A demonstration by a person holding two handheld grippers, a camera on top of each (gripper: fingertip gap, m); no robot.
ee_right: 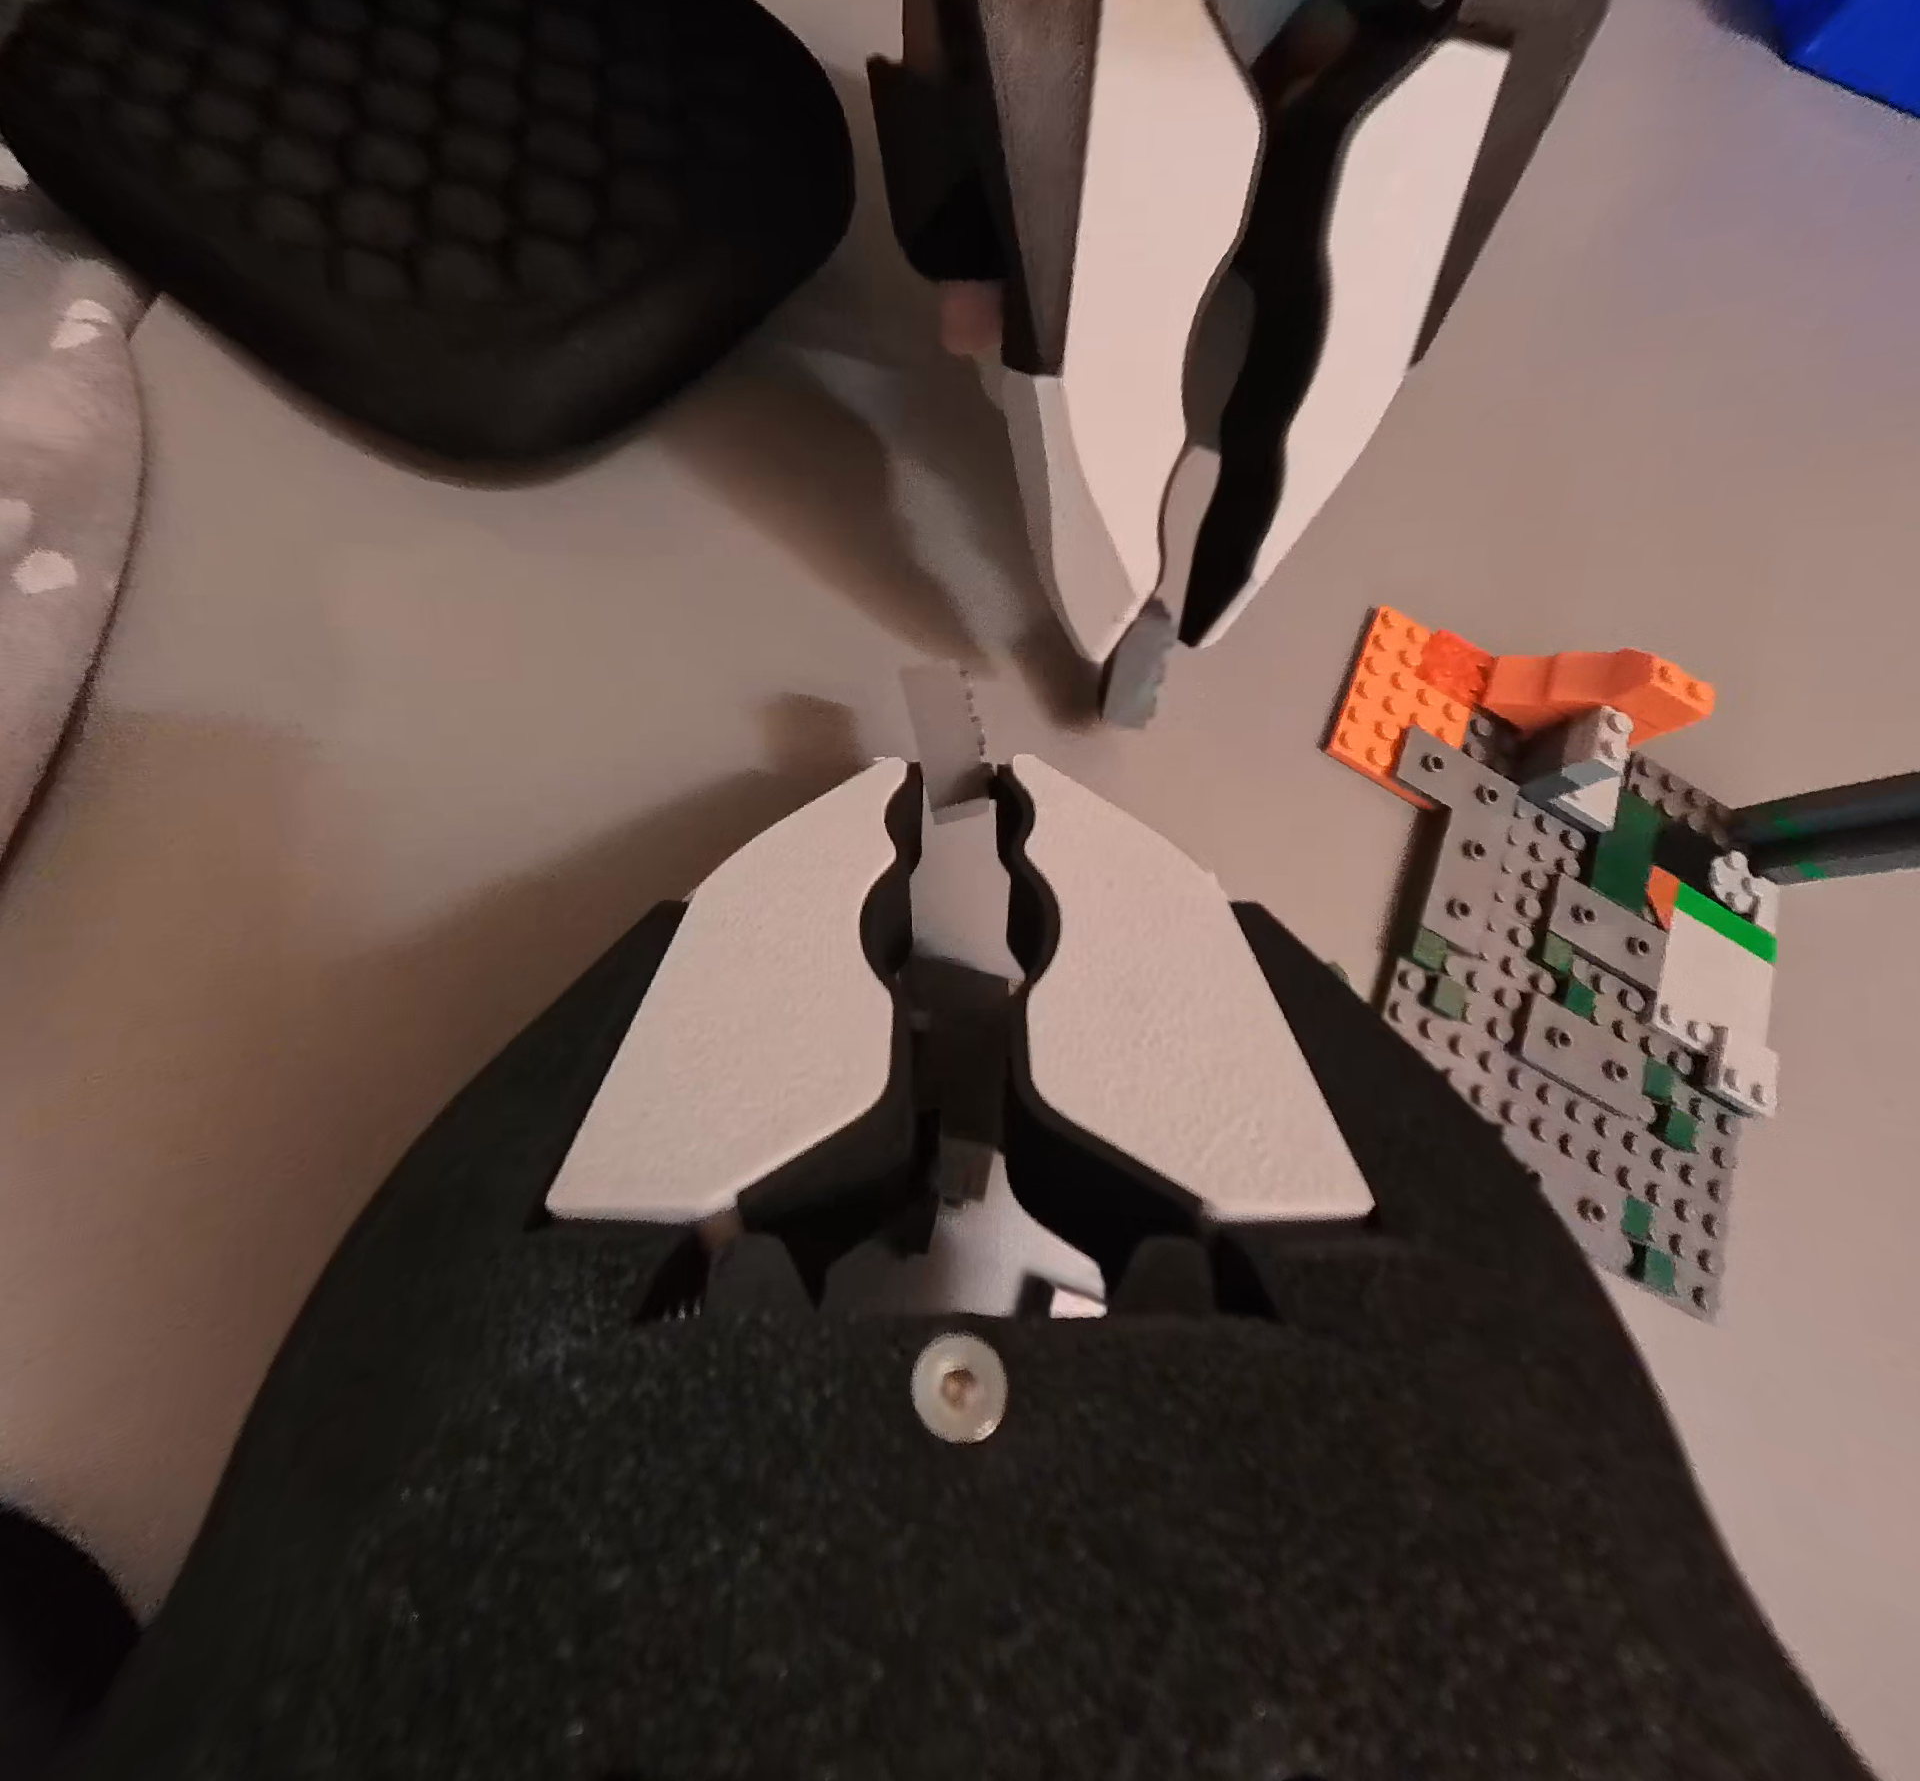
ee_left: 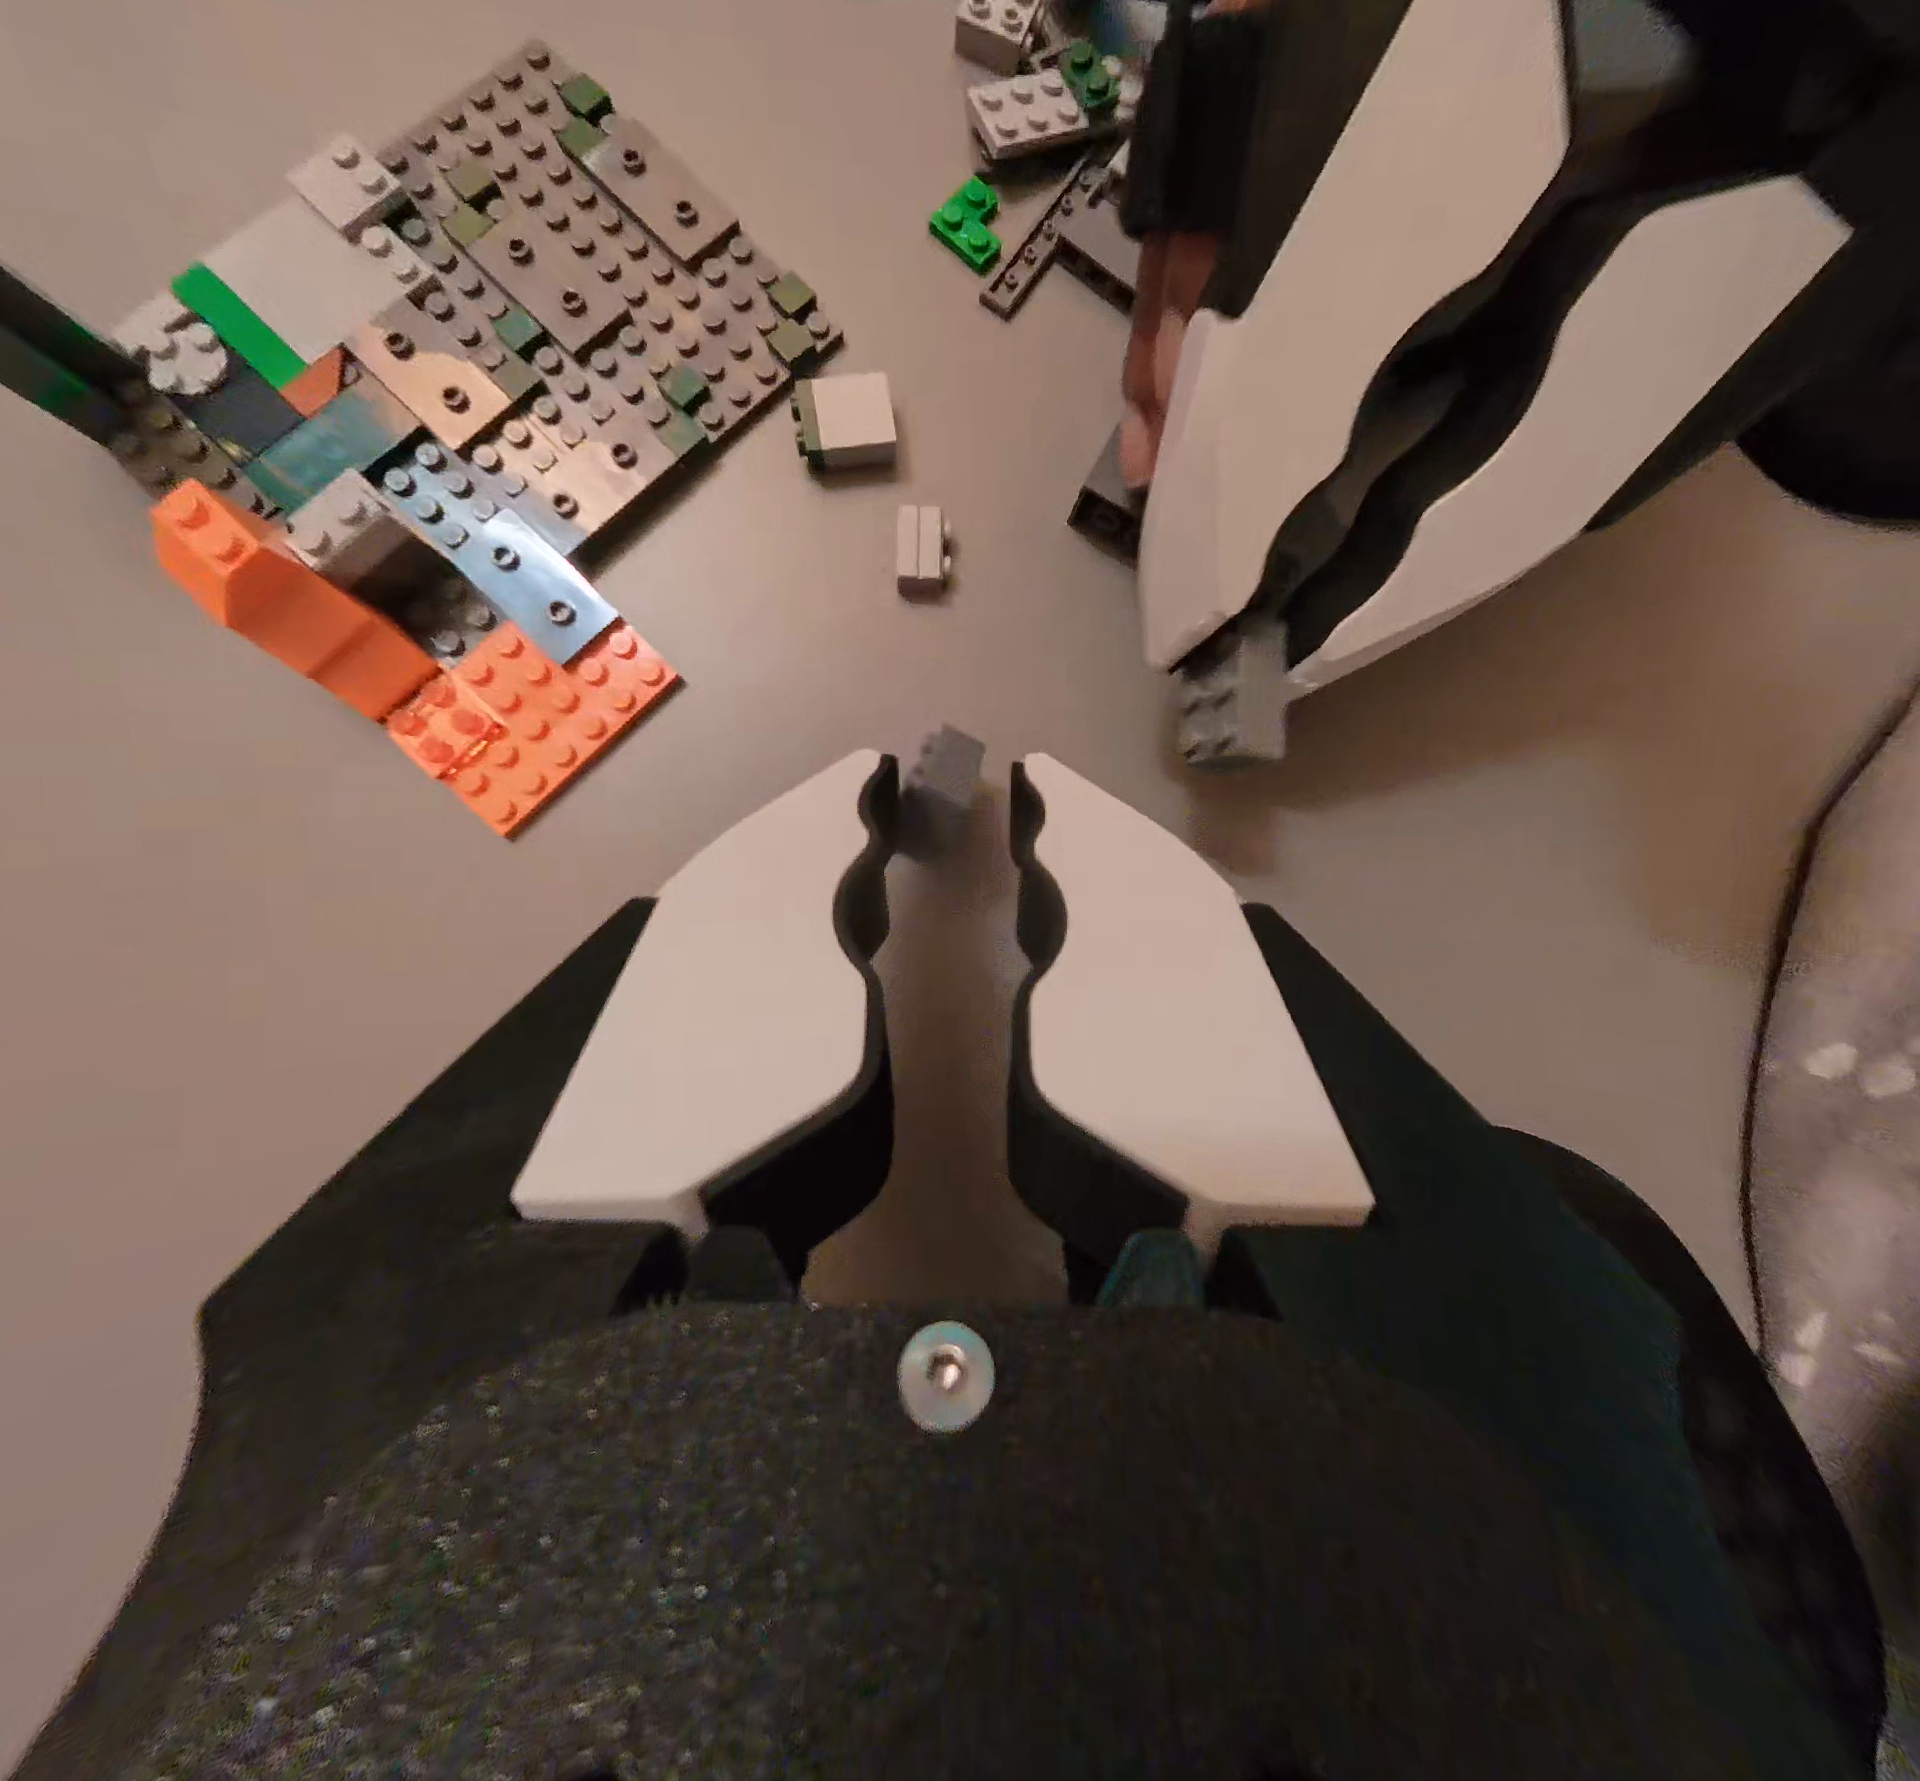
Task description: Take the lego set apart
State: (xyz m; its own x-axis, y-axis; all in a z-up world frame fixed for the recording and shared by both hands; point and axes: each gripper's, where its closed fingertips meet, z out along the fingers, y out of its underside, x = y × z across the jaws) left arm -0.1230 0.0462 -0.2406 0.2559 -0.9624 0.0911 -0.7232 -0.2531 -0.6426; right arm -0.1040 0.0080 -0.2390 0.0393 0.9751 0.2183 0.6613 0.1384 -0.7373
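Lego set (ee_left: 582,349), still largely assembled, is lying flat on the grey table (ee_left: 260,900) in the left wrist view, well apart from both tools. You are hovering the left gripper (ee_left: 951,770) with a small grey brick (ee_left: 945,765) at its tips. A gap is showing beside the brick here, so whether it is gripped cannot be told. At upper right, the right gripper (ee_left: 1231,666) is pinching a grey studded brick (ee_left: 1231,708) by one end, near the loose pieces (ee_left: 1039,121).

In the right wrist view, the right gripper (ee_right: 956,770) is clamping the grey studded brick (ee_right: 945,739) at the very fingertips, while the left gripper (ee_right: 1148,635) is pointing in from above with the small grey brick (ee_right: 1138,682) at its tips. The set (ee_right: 1558,1004) is sitting off to the right.

Both holds are looking shallow. A twist or bump between the tools is likely to flick either brick across the table, possibly over its edge. Lower them before letting go.
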